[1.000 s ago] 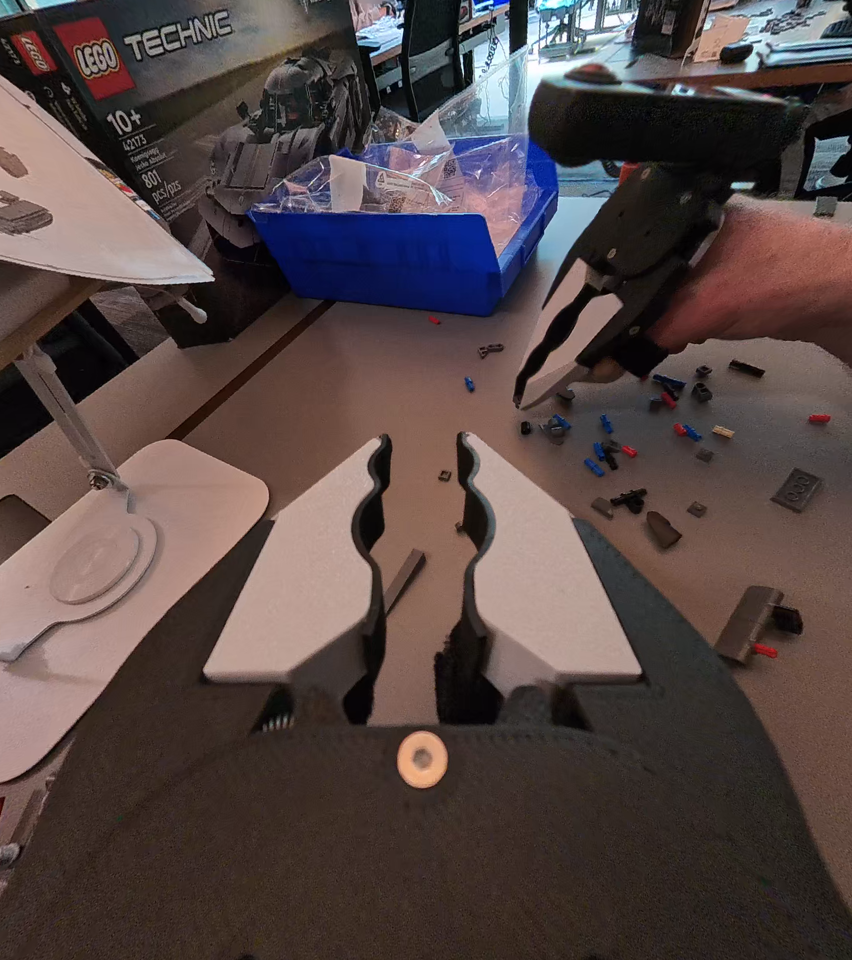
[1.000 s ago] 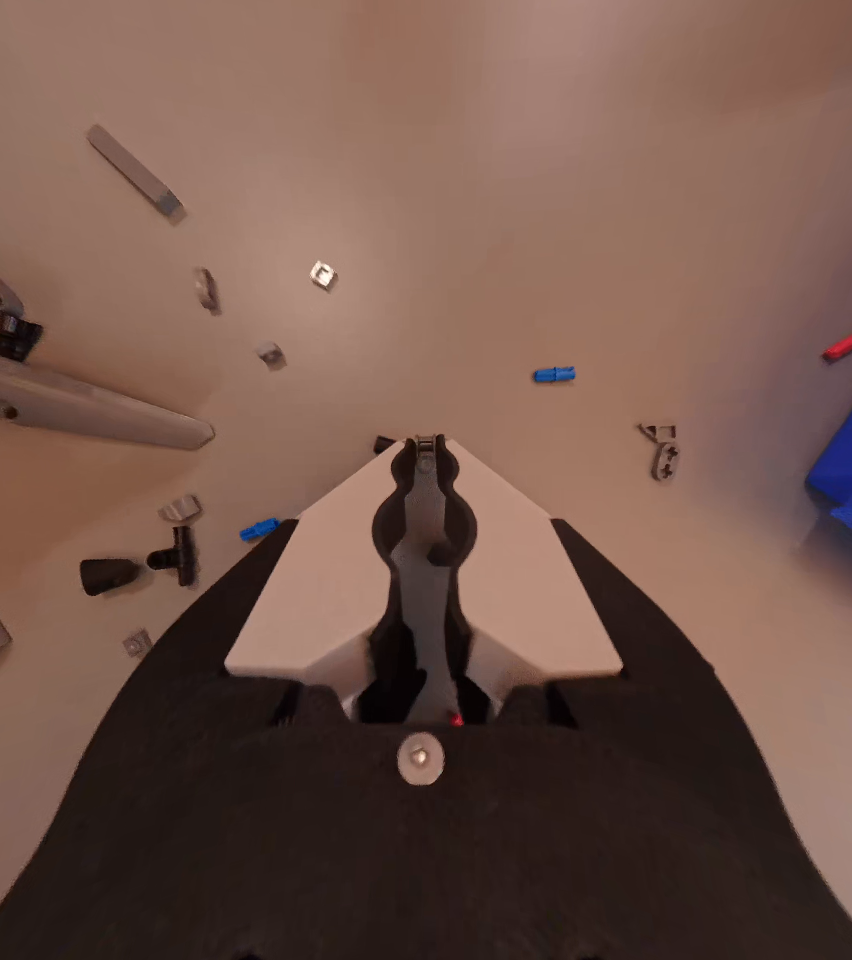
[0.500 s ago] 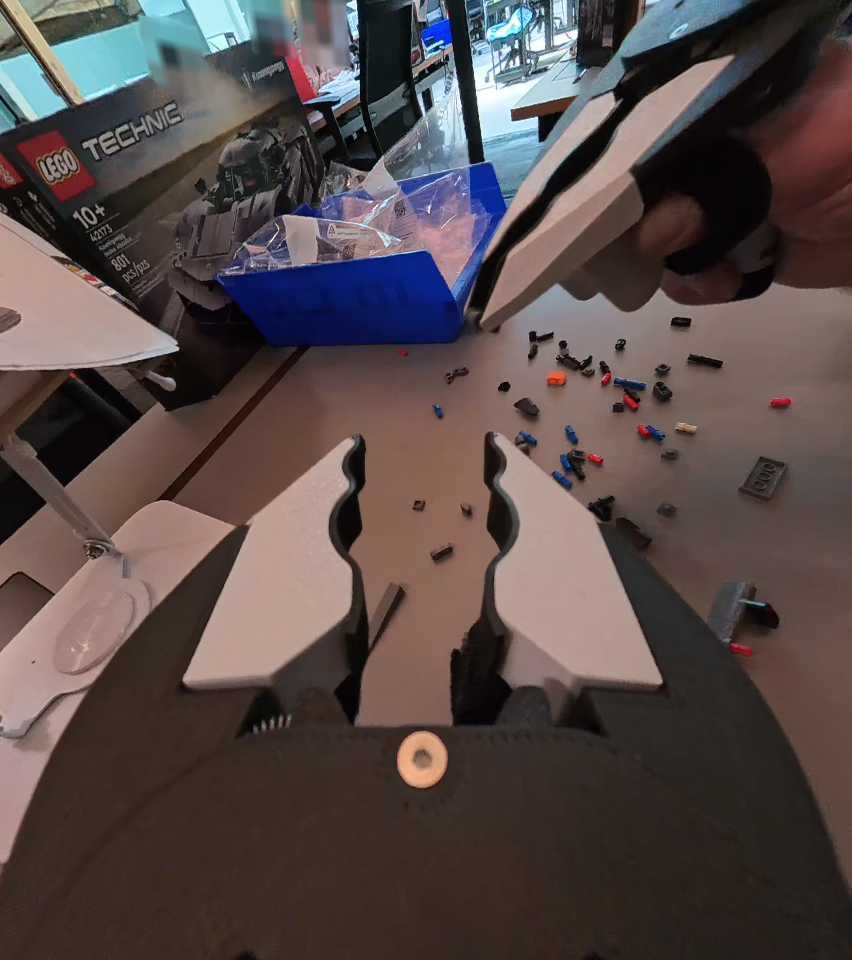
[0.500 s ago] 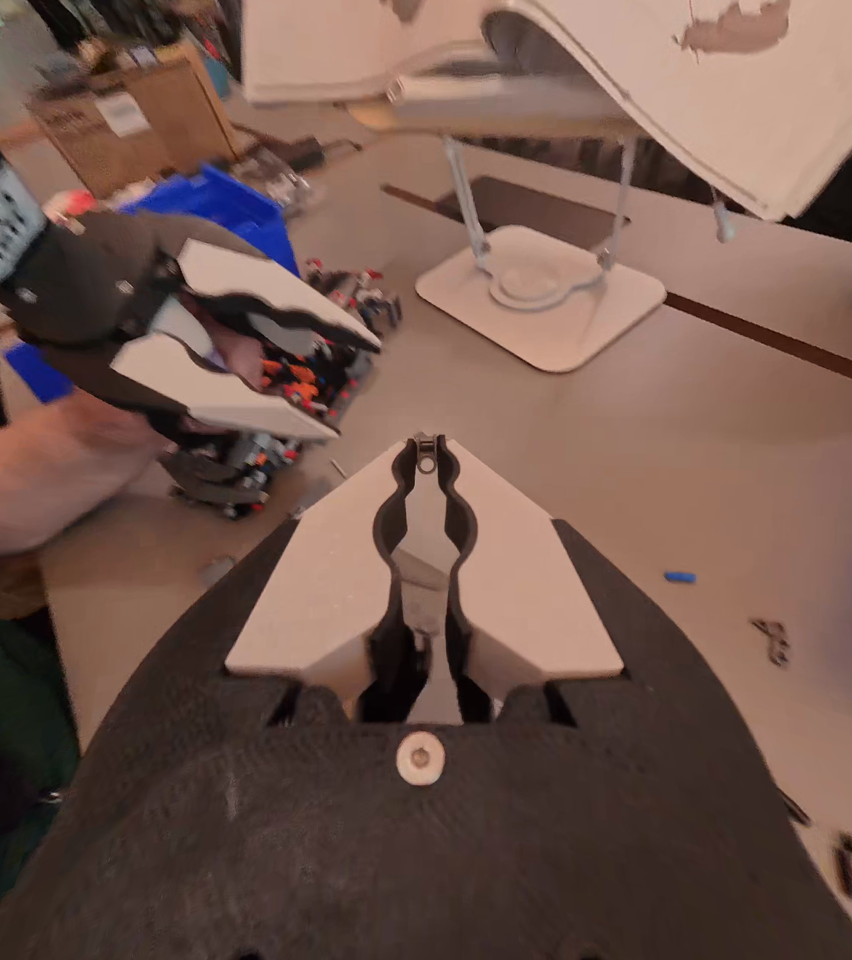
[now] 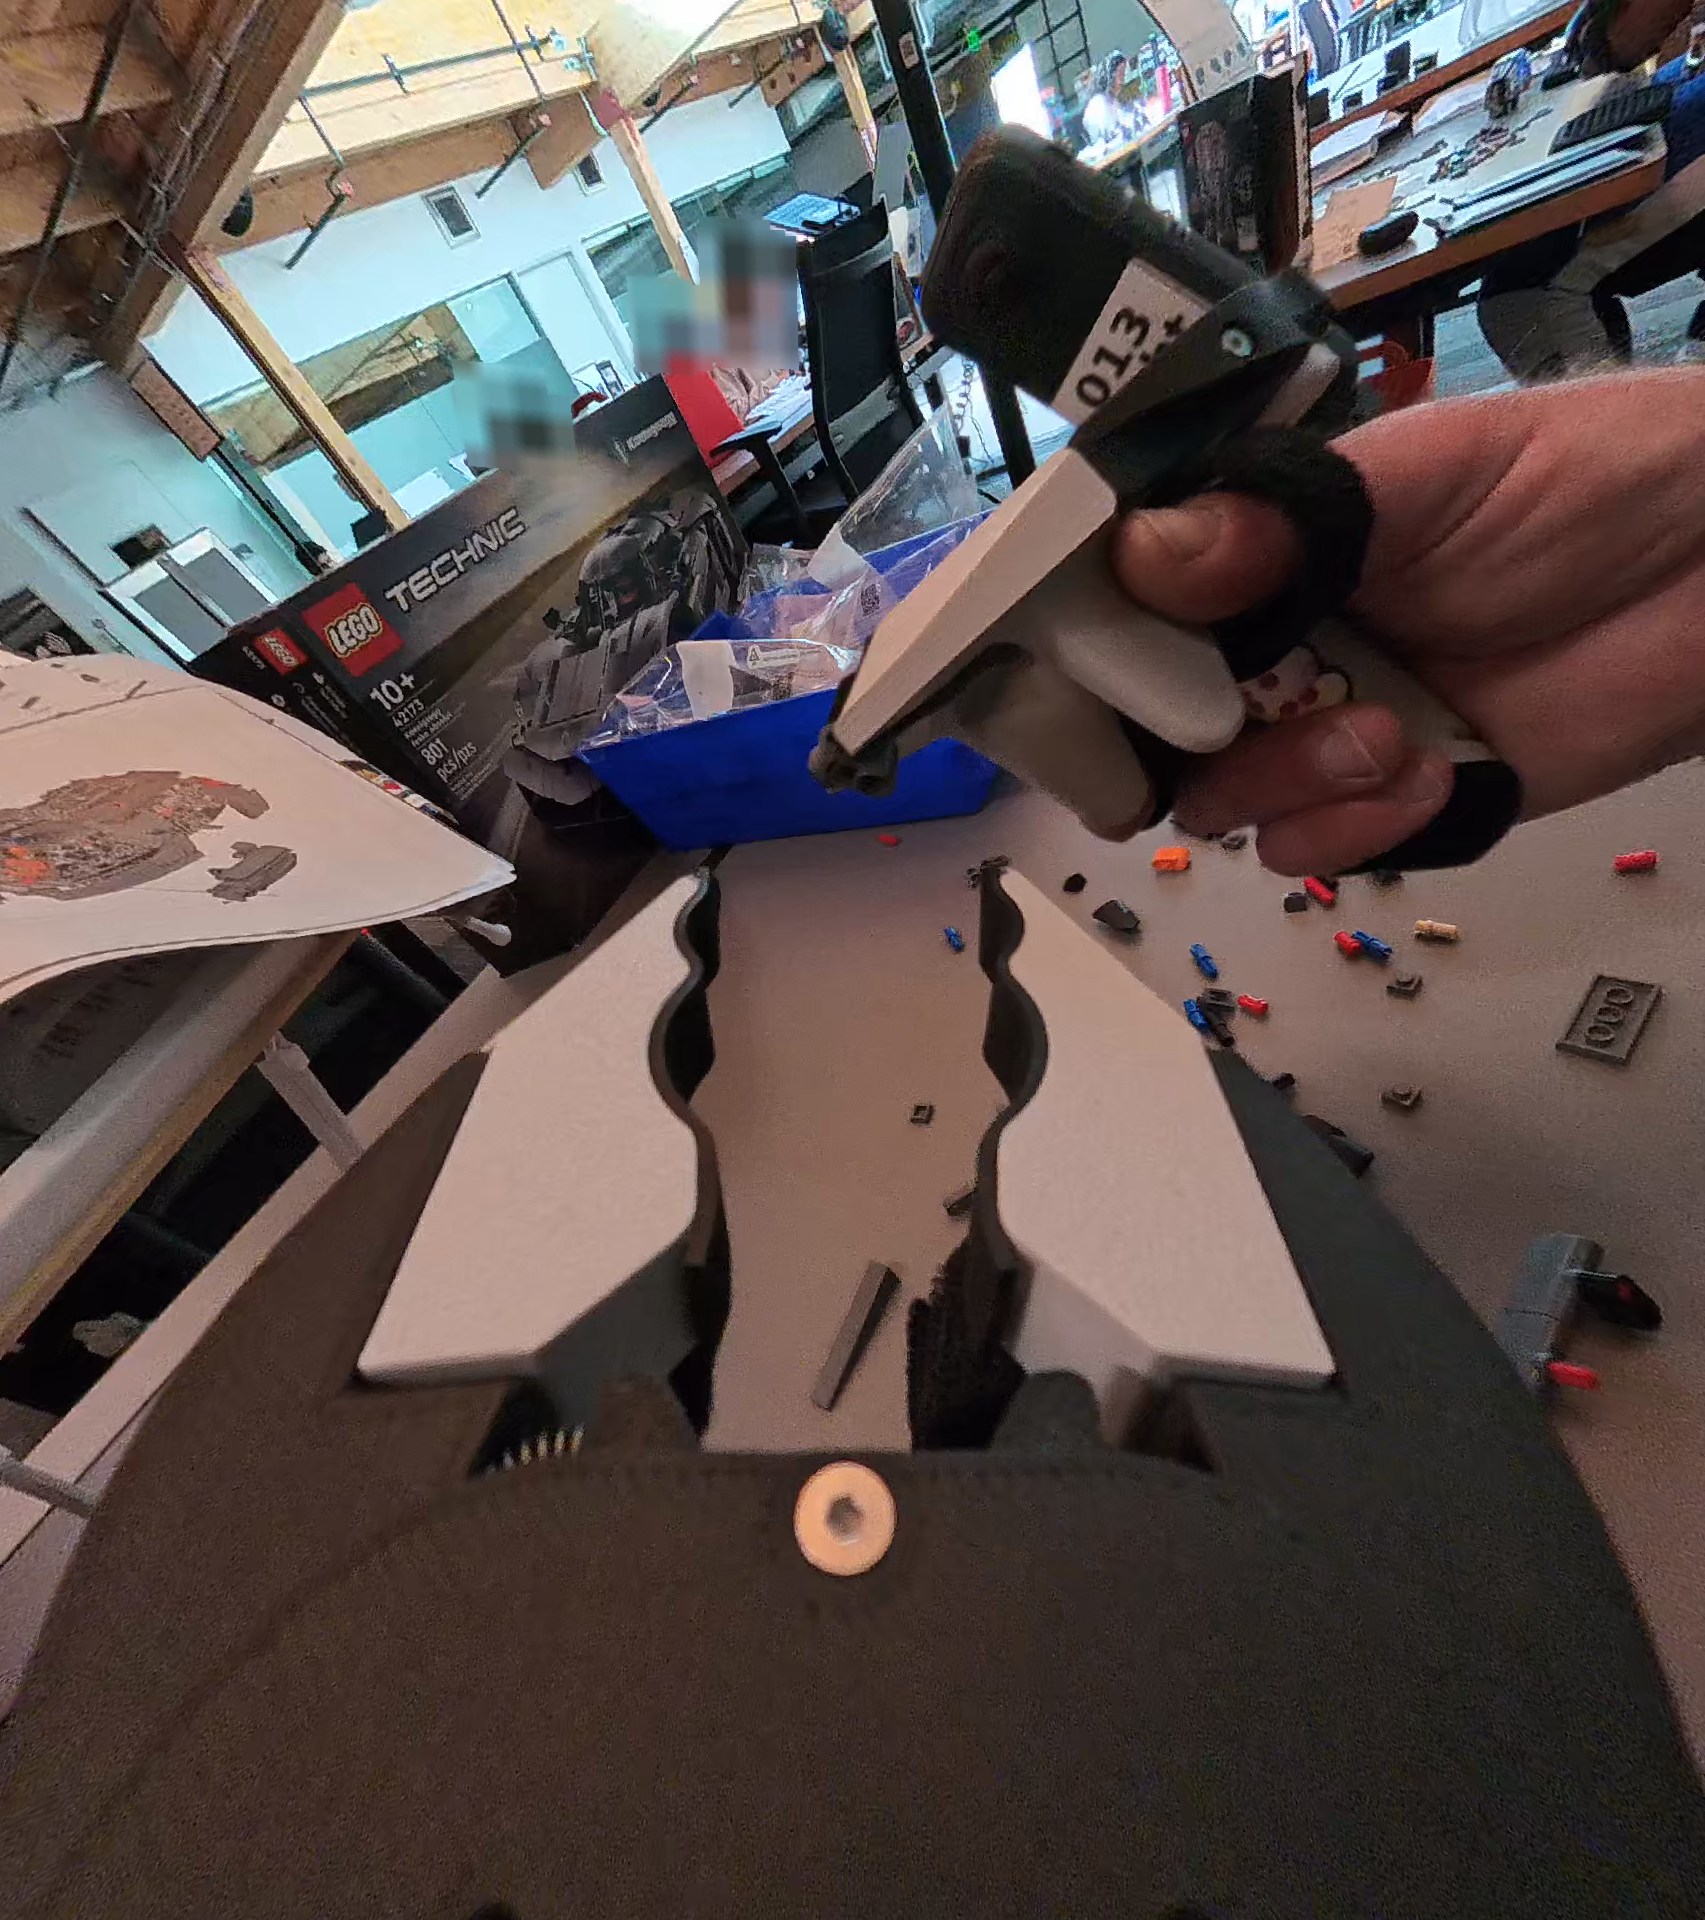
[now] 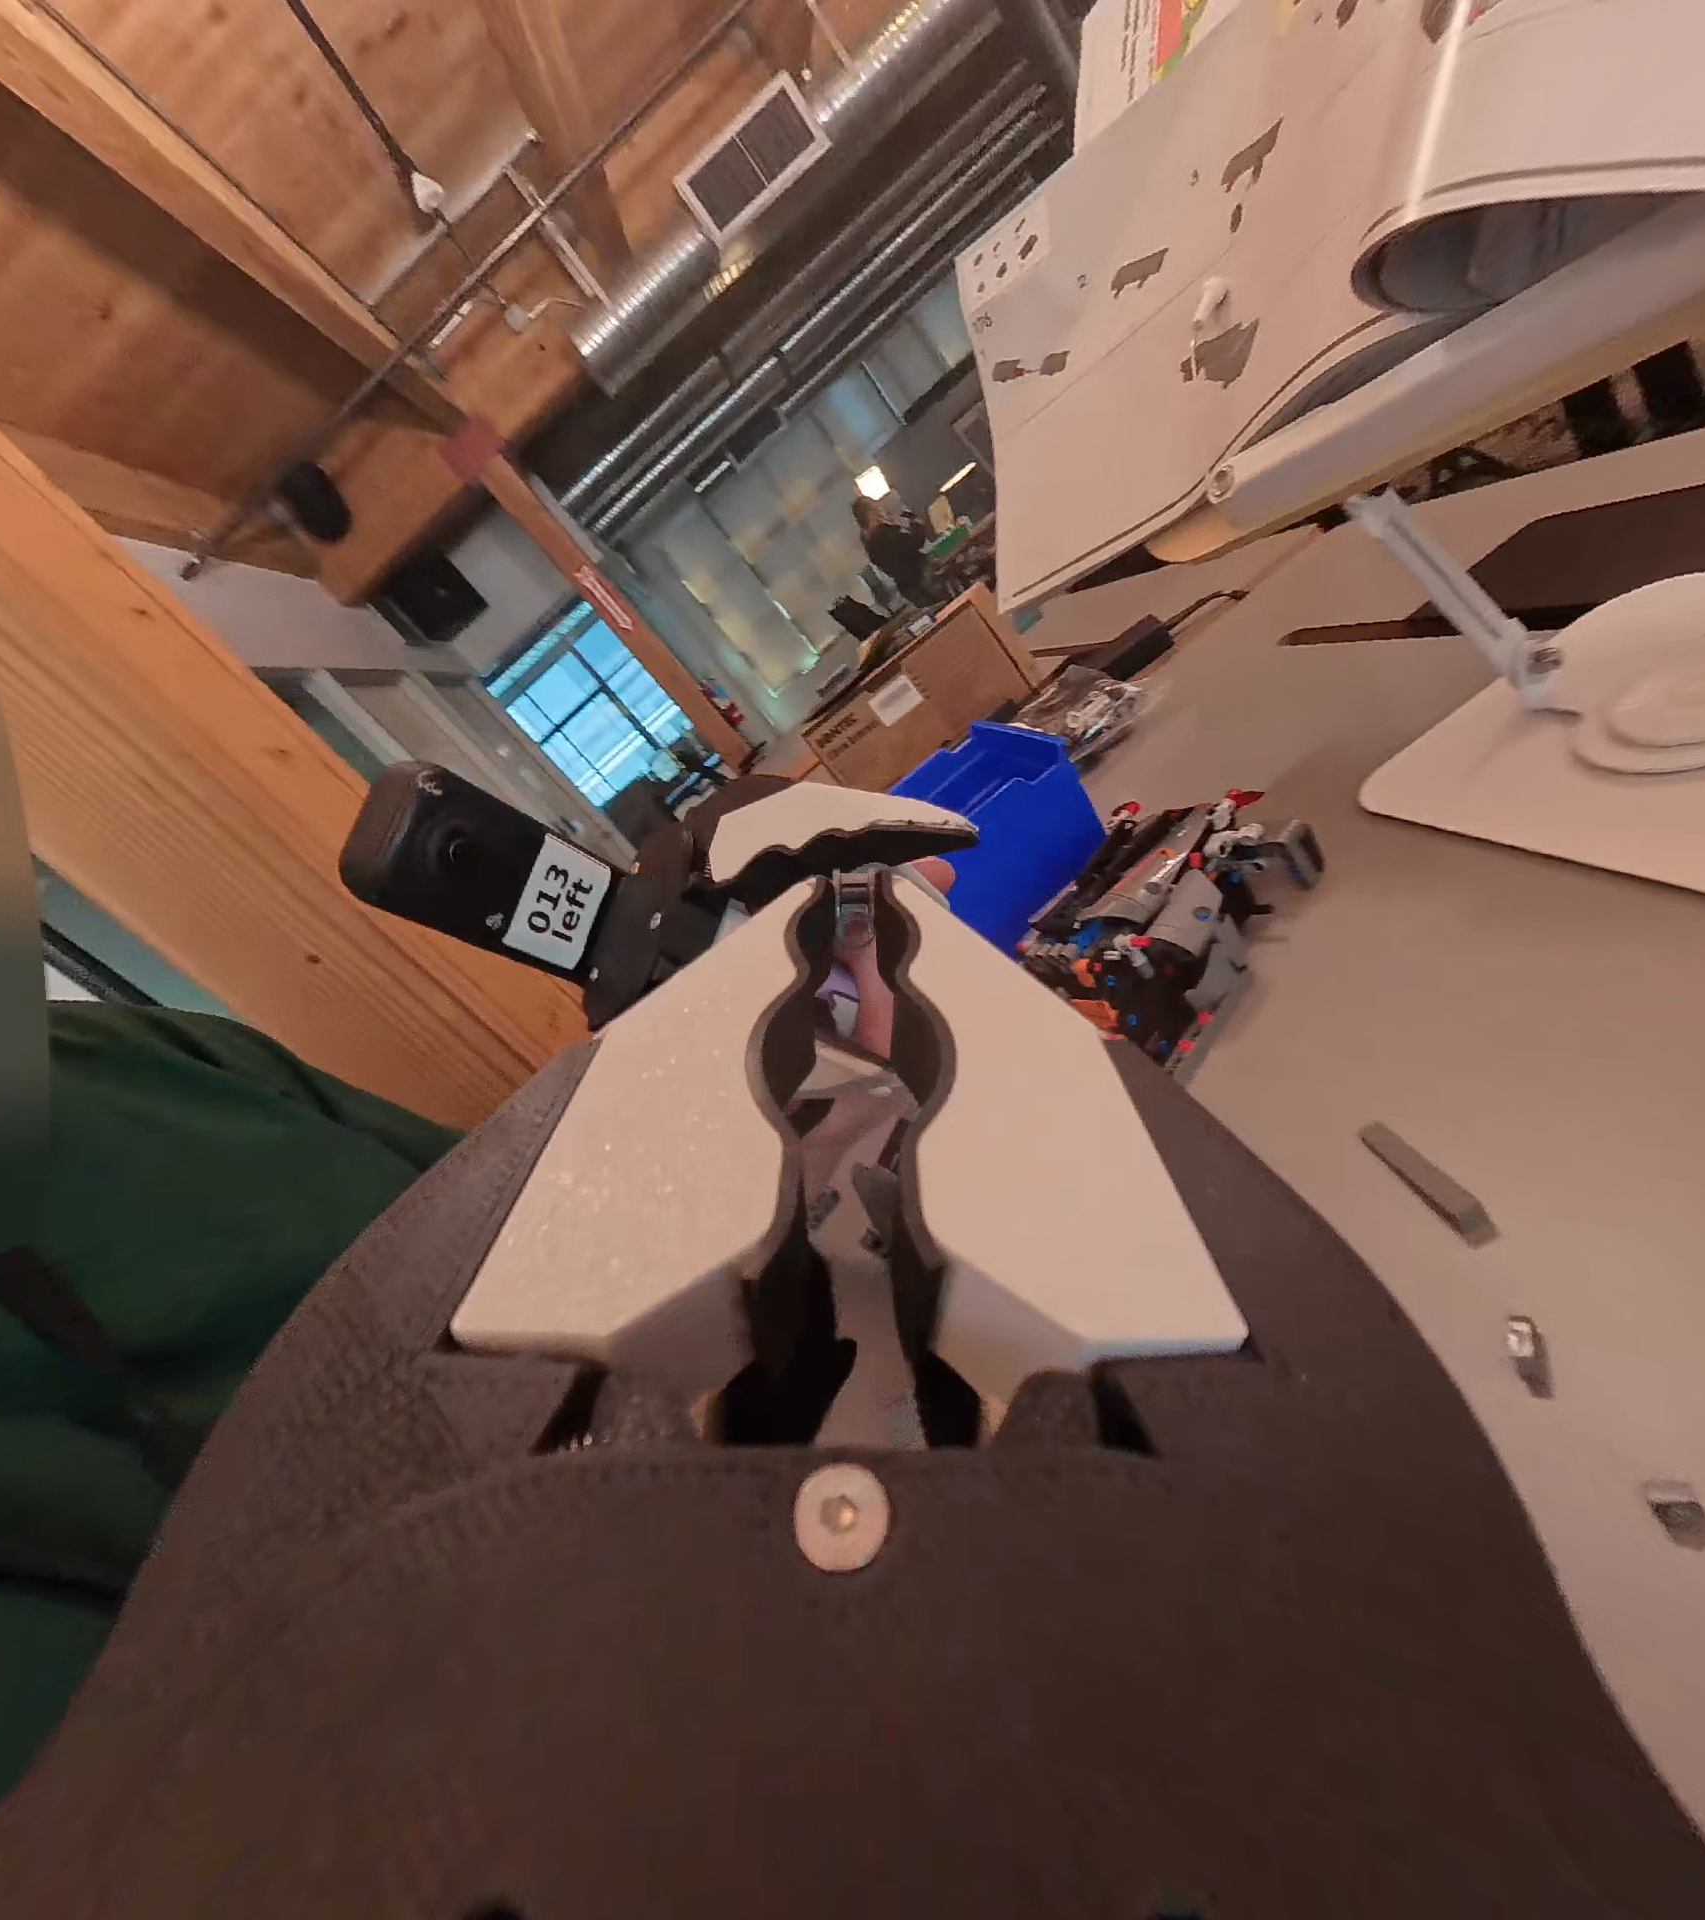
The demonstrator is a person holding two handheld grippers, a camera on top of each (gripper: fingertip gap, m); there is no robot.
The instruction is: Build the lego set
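- Left wrist view: my left tongs (image 5: pixel 843 914) stand wide apart, holding nothing, above the desk (image 5: pixel 1606 1164). Right of them lie loose pieces (image 5: pixel 1243 997); beyond them, my right tongs (image 5: pixel 848 764) are lifted before the blue bin (image 5: pixel 754 769).
- Right wrist view: my right tongs (image 6: pixel 853 894) are pinched on a small grey connector (image 6: pixel 850 902). The partly built model (image 6: pixel 1160 914) sits right of them. In my judgement a piece is being carried; next, align it and press it home.

An open-plan workshop or lab: exposed timber beams (image 6: pixel 235 312), silver ceiling ducts (image 6: pixel 723 249), glass partitions (image 5: pixel 380 343), rows of cluttered worktables (image 5: pixel 1482 197)
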